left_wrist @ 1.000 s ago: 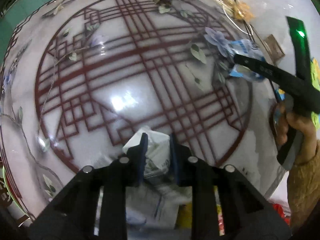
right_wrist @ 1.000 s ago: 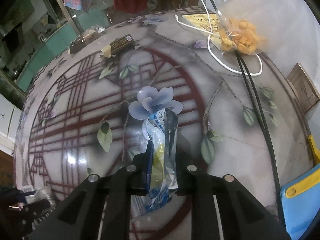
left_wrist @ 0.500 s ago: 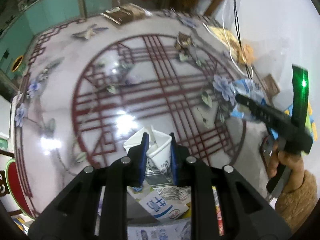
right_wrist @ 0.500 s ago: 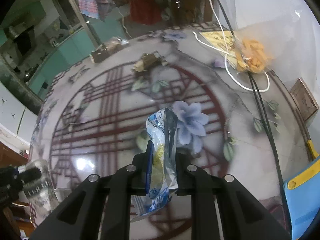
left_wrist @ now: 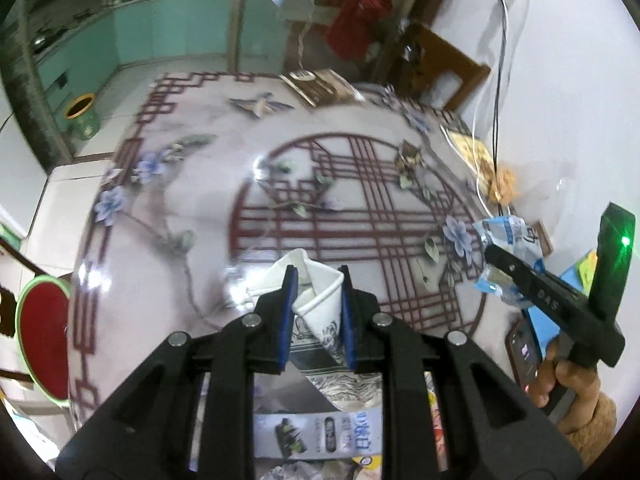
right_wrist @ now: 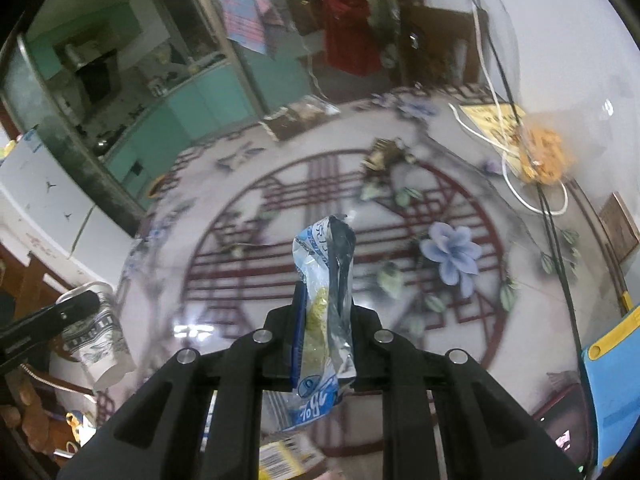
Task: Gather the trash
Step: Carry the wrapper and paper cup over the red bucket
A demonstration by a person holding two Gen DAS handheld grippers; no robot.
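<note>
Only the left view shows the phone point(left_wrist: 524, 350) beside the right tool point(left_wrist: 516, 268).

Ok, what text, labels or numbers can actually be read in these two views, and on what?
"OAS" or similar: on a finger of the right tool, only partly legible.
Blue wrapper in the right tool: Chinese characters and a percent figure, too blurred to read.
Paper cup in the left tool: band of lettering, blurred.
Carton below: Chinese print, unreadable.
</note>
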